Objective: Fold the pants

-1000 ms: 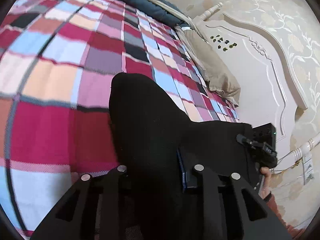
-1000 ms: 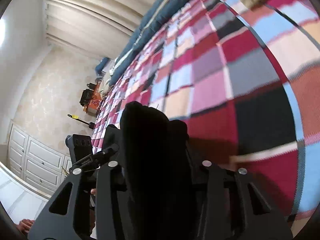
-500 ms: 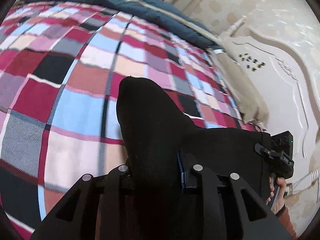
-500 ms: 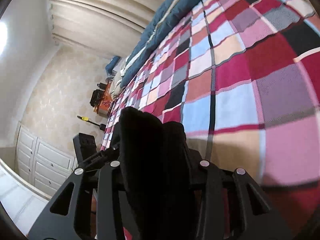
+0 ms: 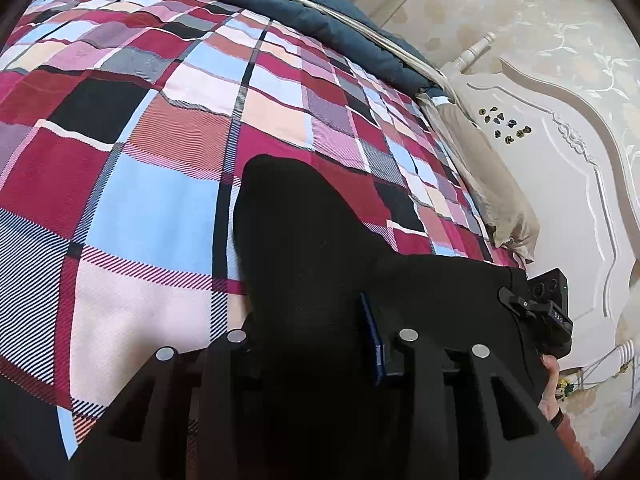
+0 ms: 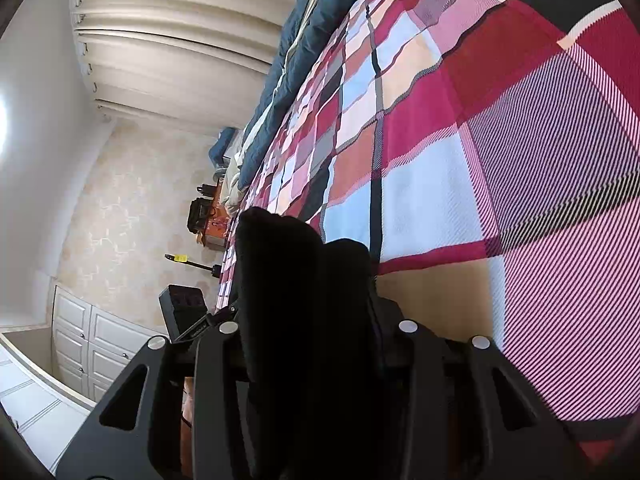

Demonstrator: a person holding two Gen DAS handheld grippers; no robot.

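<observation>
My left tongs (image 5: 320,340) loosen on the pants (image 5: 304,240); right tongs (image 6: 316,332) clamp them, edge taut over the bed (image 5: 160,208).

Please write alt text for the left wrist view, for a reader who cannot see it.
Black pants bunch up between the fingers of the left gripper, above a bed with a plaid cover. The cloth stretches right to the right gripper, near a white headboard and a beige pillow.
</observation>
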